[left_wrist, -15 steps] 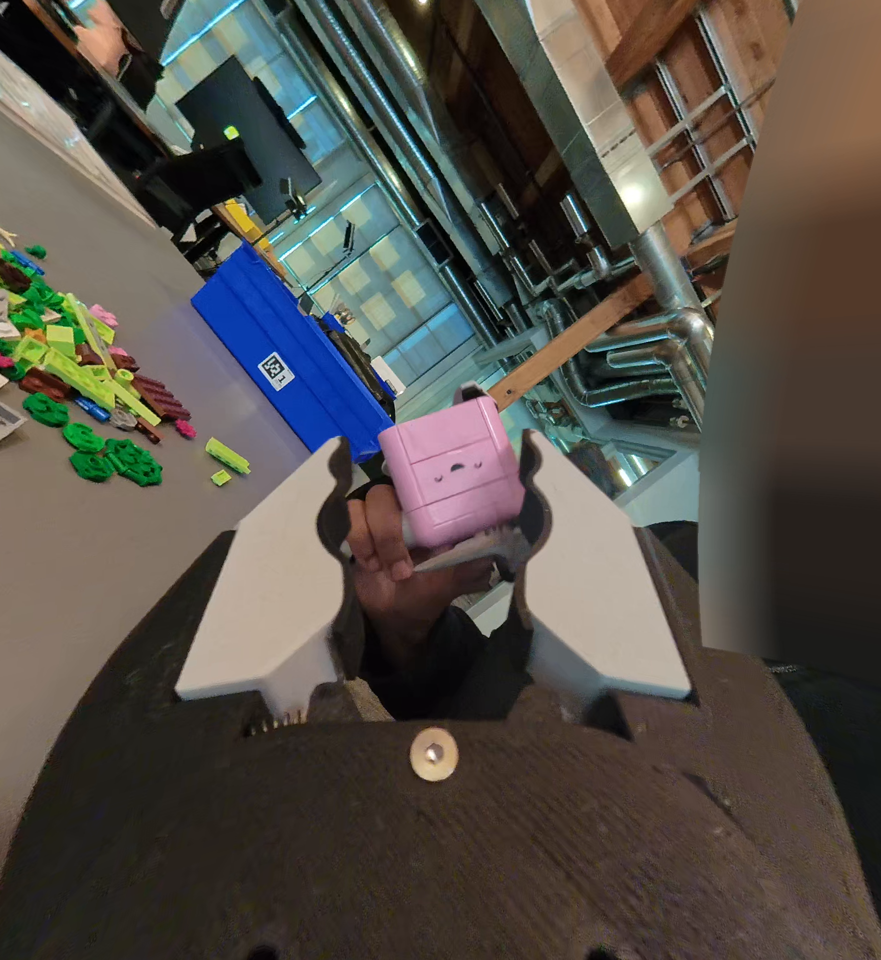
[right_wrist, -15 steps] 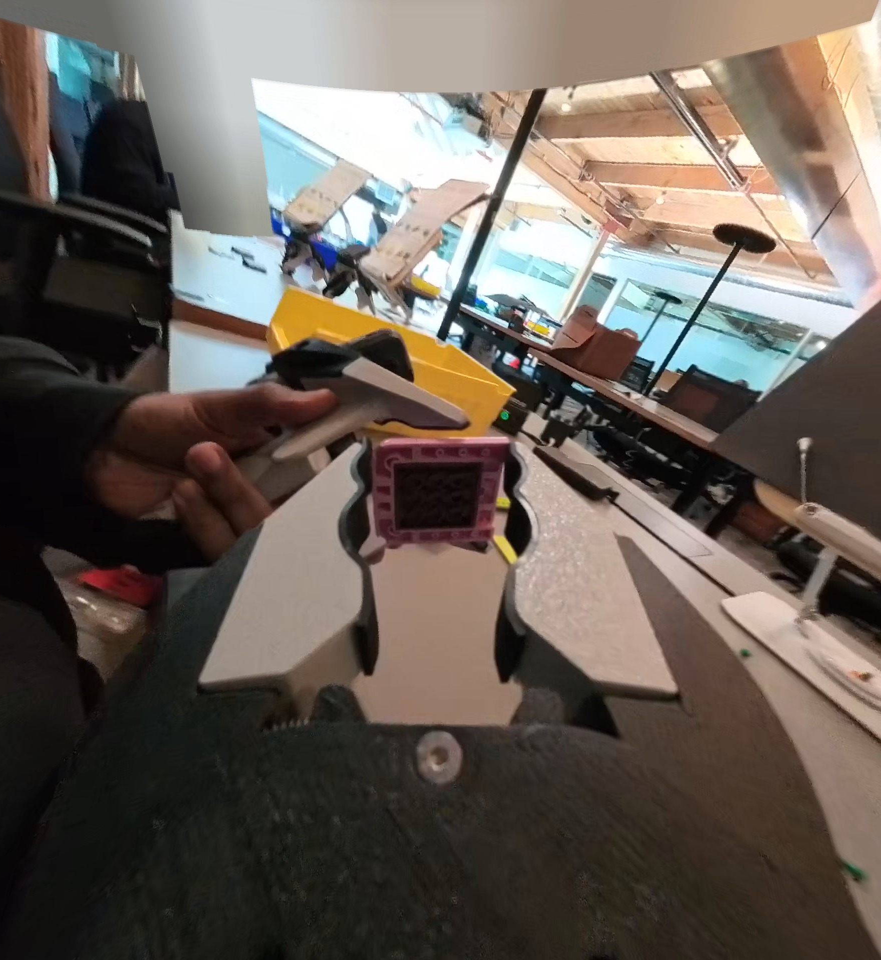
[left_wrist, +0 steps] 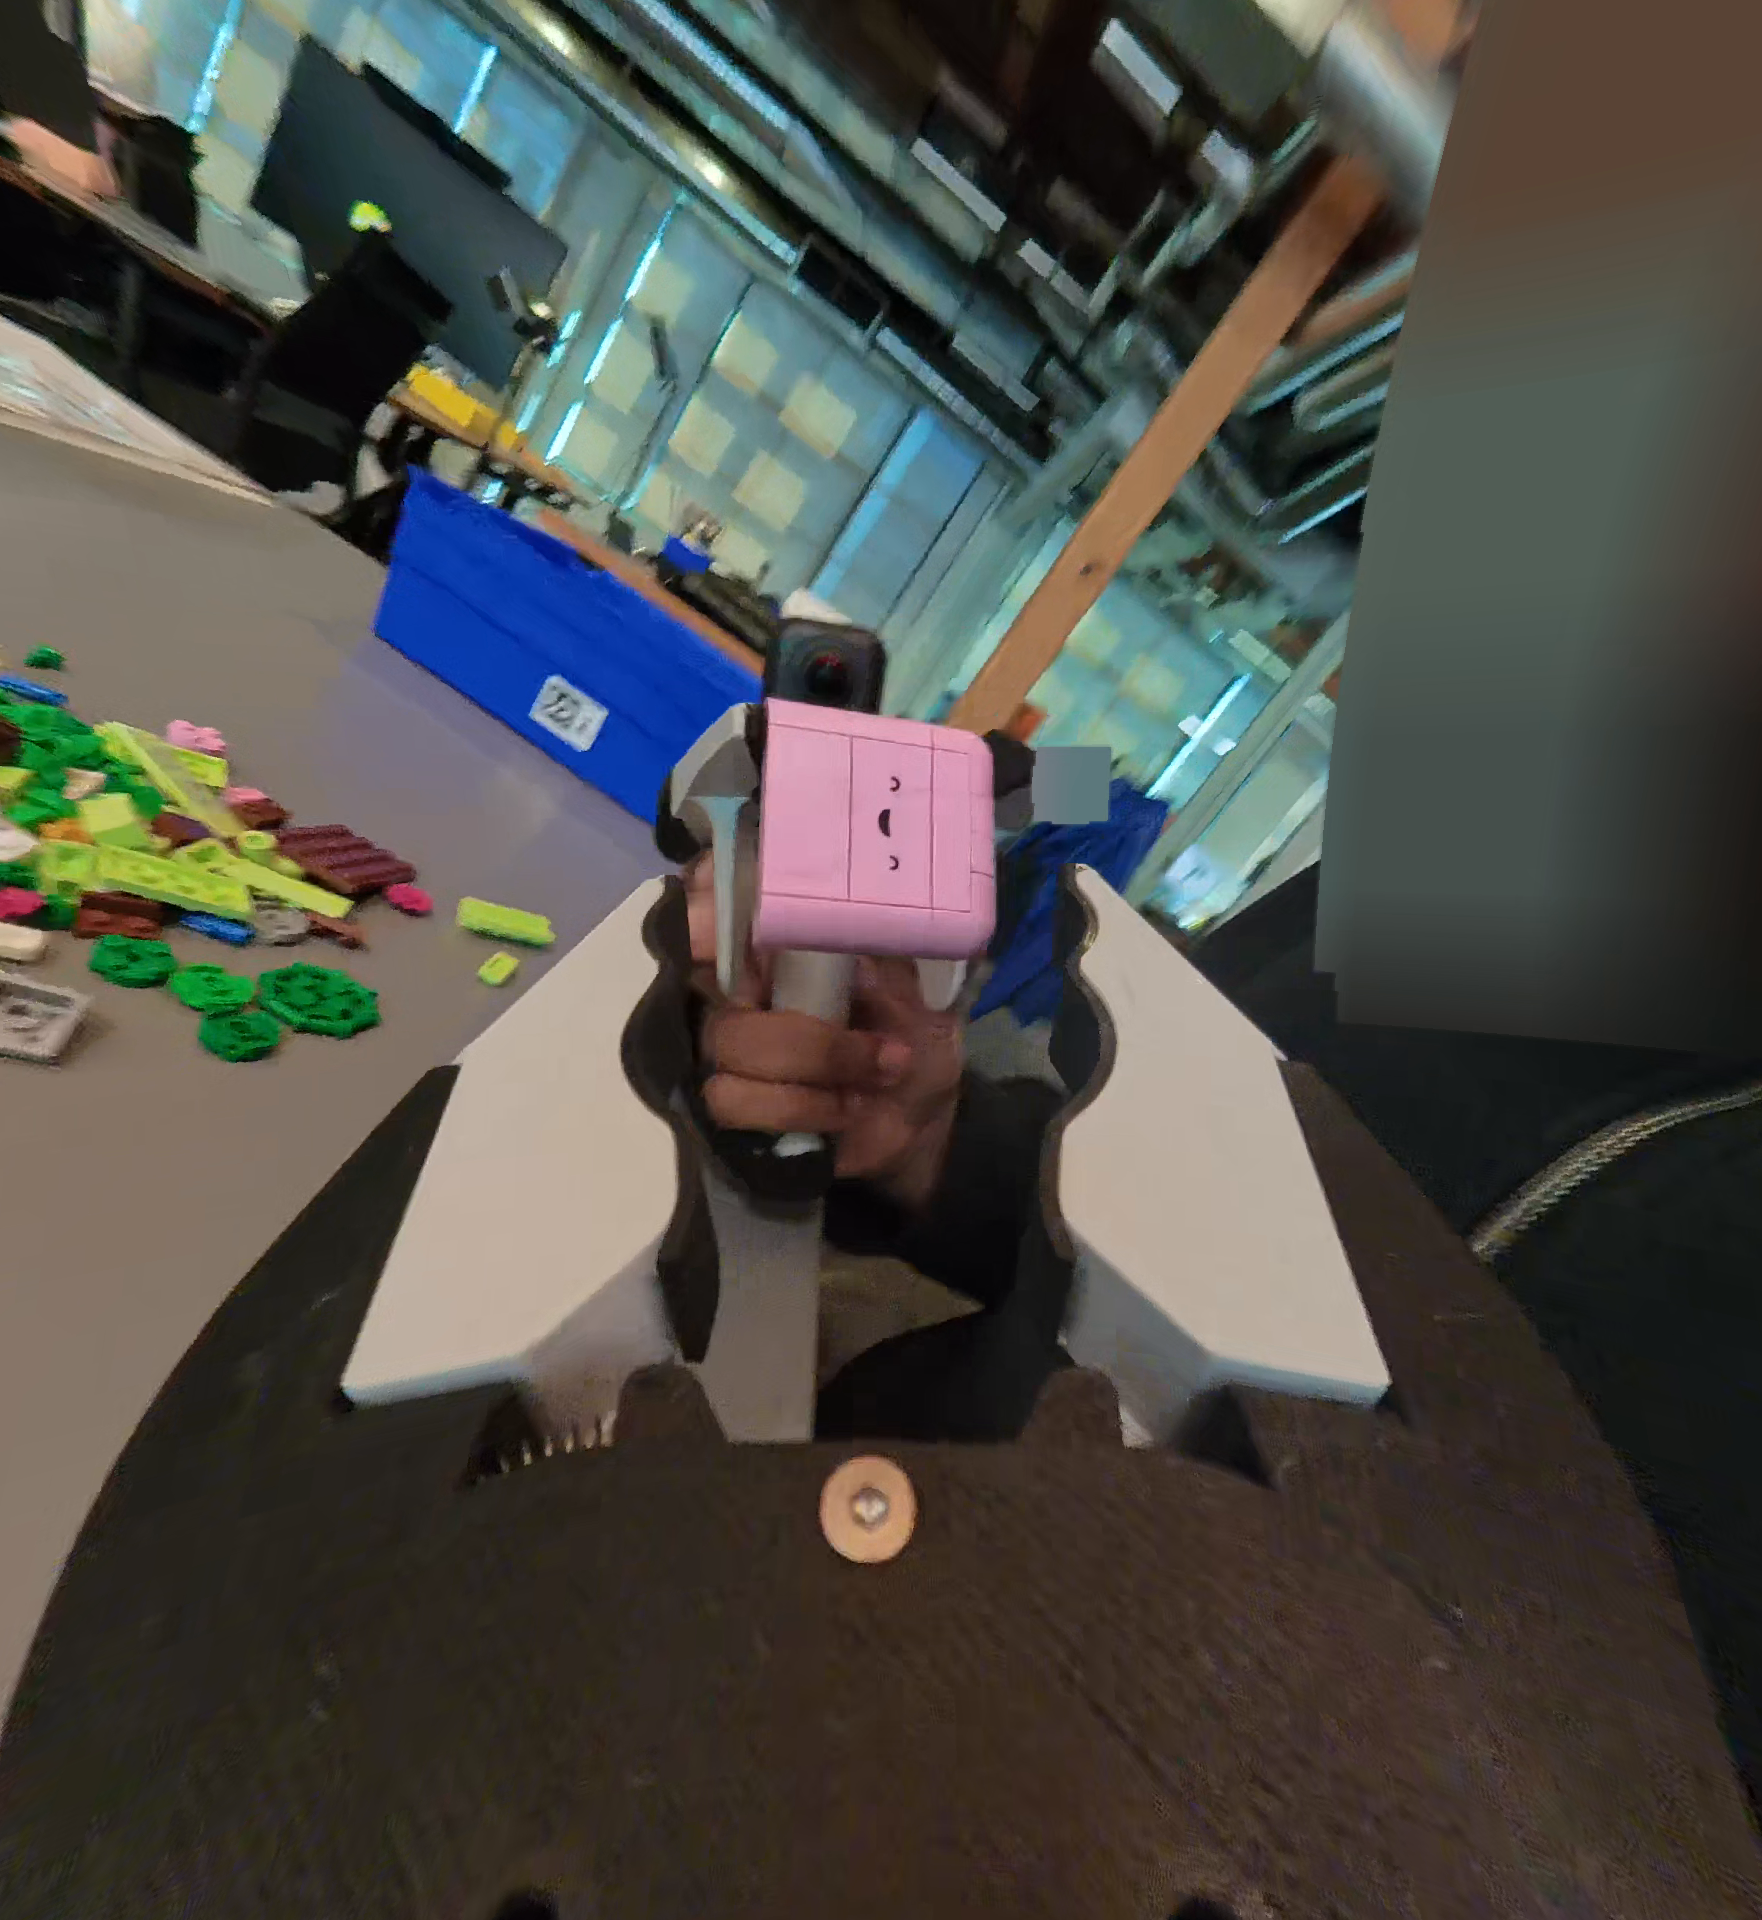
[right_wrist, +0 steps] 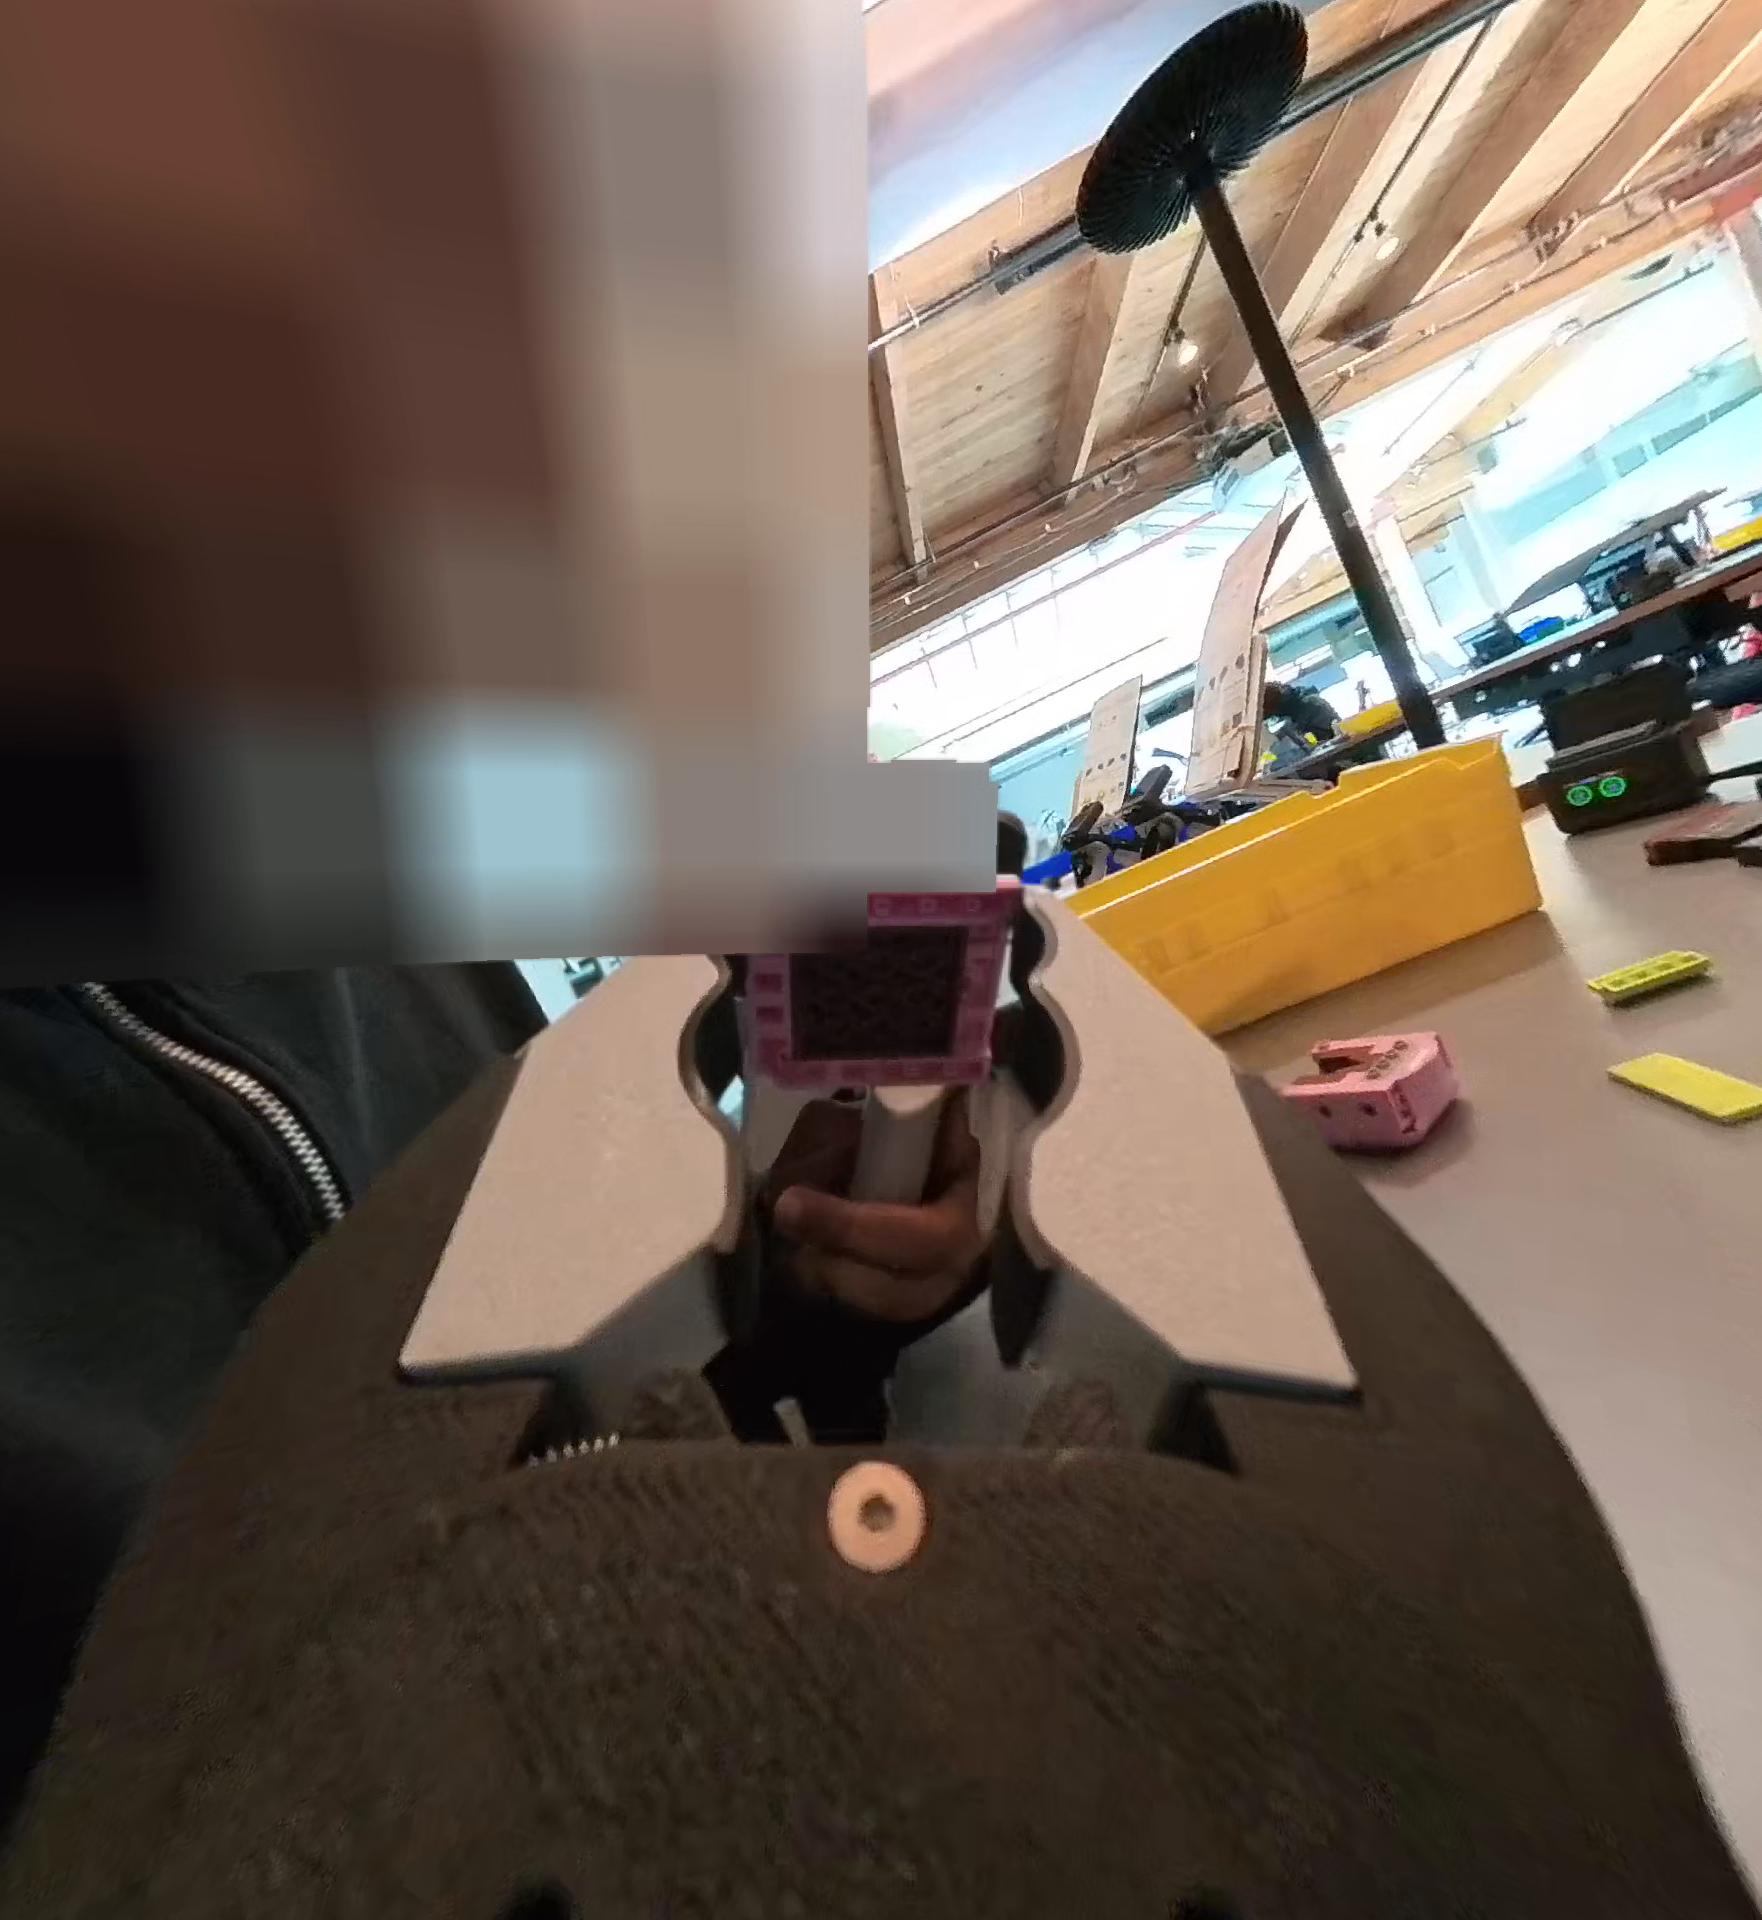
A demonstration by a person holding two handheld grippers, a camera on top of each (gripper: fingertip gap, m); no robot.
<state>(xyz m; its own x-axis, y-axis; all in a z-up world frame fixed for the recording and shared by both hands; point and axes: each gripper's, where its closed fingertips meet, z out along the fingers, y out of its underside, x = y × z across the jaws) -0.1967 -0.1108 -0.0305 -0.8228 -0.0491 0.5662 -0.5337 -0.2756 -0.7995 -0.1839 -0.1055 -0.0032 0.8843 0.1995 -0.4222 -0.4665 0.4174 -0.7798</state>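
Cube (right_wrist: 877,997) is held clear of the table (right_wrist: 1479,1299), clamped by two opposite sides between the fingers of the right gripper (right_wrist: 882,961). This grip seems to be chosen so that both broad faces are left uncovered. The dark hollow back is turned toward the right wrist view, and the smooth pink front is turned toward the left one. The left gripper (left_wrist: 872,891) is opened wide and nothing is pinched by it. It is pointed straight at the cube, which is seen just past its tips. Whether the cube has entered the gap cannot be told. The two tools are thus aimed at each other, and each handle is wrapped by a hand: the right hand (left_wrist: 825,1081) below the cube in the left view, the left hand (right_wrist: 877,1236) below it in the right view. A brick pile (left_wrist: 129,862) is spread on the table at the far left, near a blue bin (left_wrist: 544,644). At the right a yellow bin (right_wrist: 1324,914) is set at the far edge, with a smaller pink piece (right_wrist: 1376,1091) and yellow plates (right_wrist: 1687,1086) lying nearer, well apart from both grippers.
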